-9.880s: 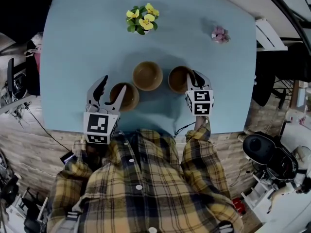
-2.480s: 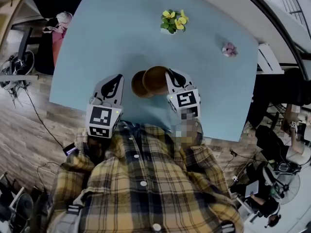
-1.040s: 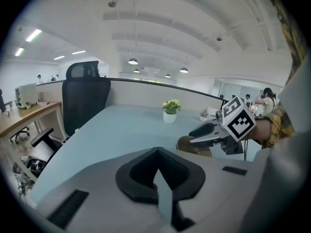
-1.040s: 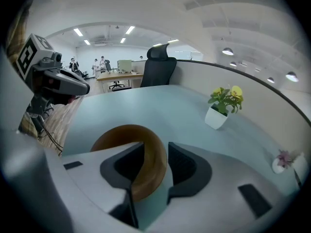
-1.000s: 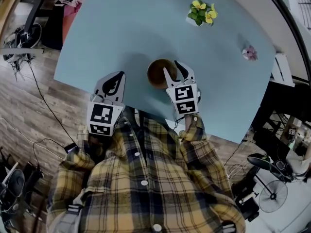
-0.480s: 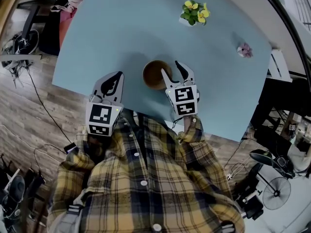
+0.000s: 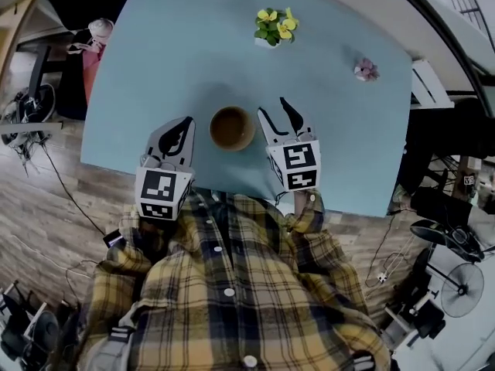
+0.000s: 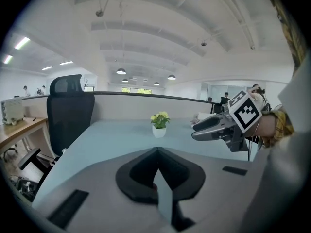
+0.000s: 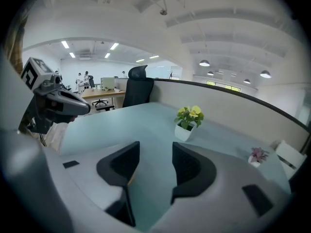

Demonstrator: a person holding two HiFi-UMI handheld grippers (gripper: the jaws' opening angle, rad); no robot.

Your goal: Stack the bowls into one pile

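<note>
Looking steeply down from my head camera, I see a pale blue worktop (image 7: 155, 45). The pile of brown bowls (image 7: 232, 127) stands on it toward the near edge, roughly at the middle of the picture. From above the pile reads as one round nest, and I cannot count the bowls in it. My left tool (image 7: 184, 127) hangs at about 9 o'clock from the pile, near it but apart from it. Its jaws are pressed fully together with nothing between them, and its own camera shows the two dark pads meeting in a single seam. My right tool (image 7: 275, 113) sits at about 3 o'clock from the pile, also near and clear of it. Its jaws stand wide apart and have just been opening. Only bare blue worktop shows in the gap, so it holds nothing. A small white pot of yellow flowers (image 7: 272, 26) stands at 1 o'clock from the pile, well away toward the far edge. A smaller pot with a pink plant (image 7: 365, 69) stands at 2 o'clock, further out. At 6 o'clock in the frame a yellow and dark plaid shirt (image 7: 224, 284) fills the lower half. From the left tool's camera a black office chair (image 8: 70, 110) stands at 9 o'clock beyond the worktop's edge, and the right tool shows at 3 o'clock.
</note>
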